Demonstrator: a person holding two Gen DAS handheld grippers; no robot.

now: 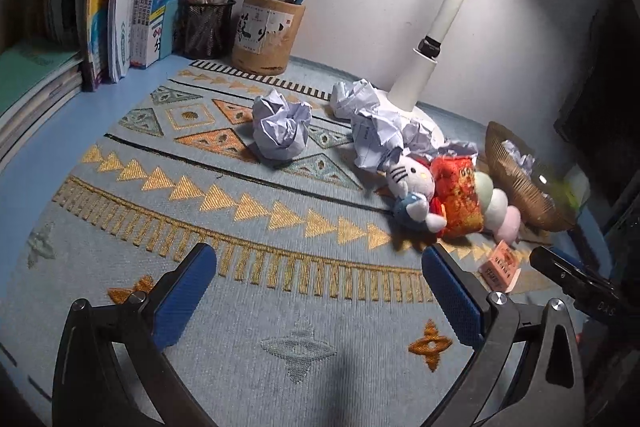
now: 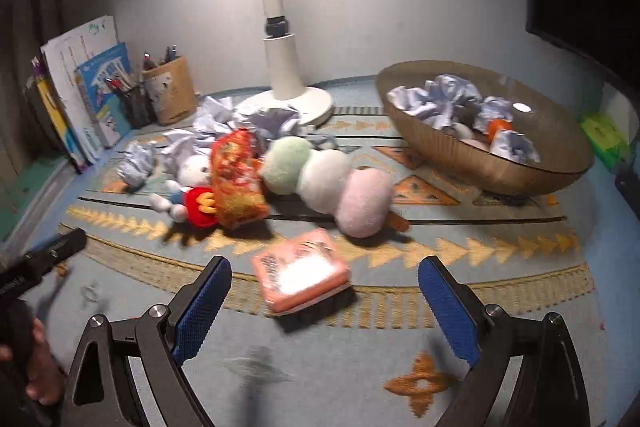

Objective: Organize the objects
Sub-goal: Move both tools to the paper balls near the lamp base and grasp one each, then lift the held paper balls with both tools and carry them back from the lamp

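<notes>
**Both claws spread above a cluttered surface, the basket as collection point**

Right wrist view: the right claw is spread wide and empty, lined up on the pink packet lying at lower centre — judged the next pick. The woven basket, at the right of the frame, already holds crumpled paper, so it likely serves as the bin. The plush toys and the snack bag lie touching one another at centre, not yet sorted.

Left wrist view: the left claw is likewise apart and empty over the patterned mat. A paper ball sits alone at centre, more crumpled sheets against the lamp base — loose waste, probably basket-bound. Pen holders and books stand against the wall, upper left.
</notes>
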